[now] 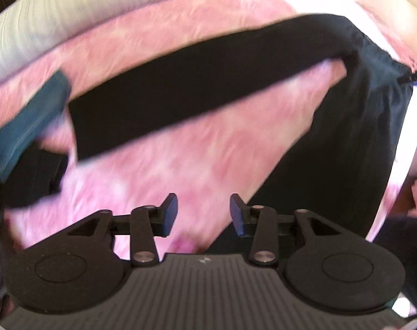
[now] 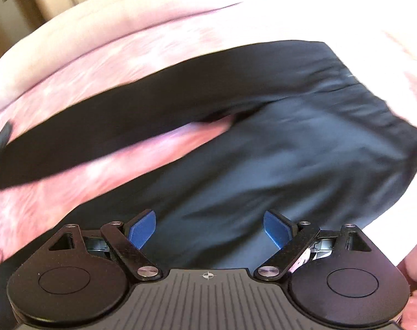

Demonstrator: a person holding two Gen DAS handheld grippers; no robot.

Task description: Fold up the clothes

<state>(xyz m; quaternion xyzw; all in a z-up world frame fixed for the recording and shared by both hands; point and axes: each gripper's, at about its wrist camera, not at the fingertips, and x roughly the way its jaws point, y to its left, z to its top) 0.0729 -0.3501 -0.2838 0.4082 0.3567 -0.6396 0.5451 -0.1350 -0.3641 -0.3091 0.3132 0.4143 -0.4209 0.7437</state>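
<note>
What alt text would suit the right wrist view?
Black trousers lie spread on a pink blanket, legs apart in a V. The open right gripper hovers over the nearer leg, holding nothing. The picture is blurred.

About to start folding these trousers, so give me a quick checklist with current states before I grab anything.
1. Left gripper open, holding nothing: ok.
2. Right gripper open, holding nothing: ok.
3. Trousers on the pink blanket, legs spread apart, not yet folded: ok.
4. Far trouser leg lying flat: ok.
5. Teal cloth beside the leg end, possibly in the way: cannot tell.
6. Picture sharpness: not ok, both views blurred.
</note>
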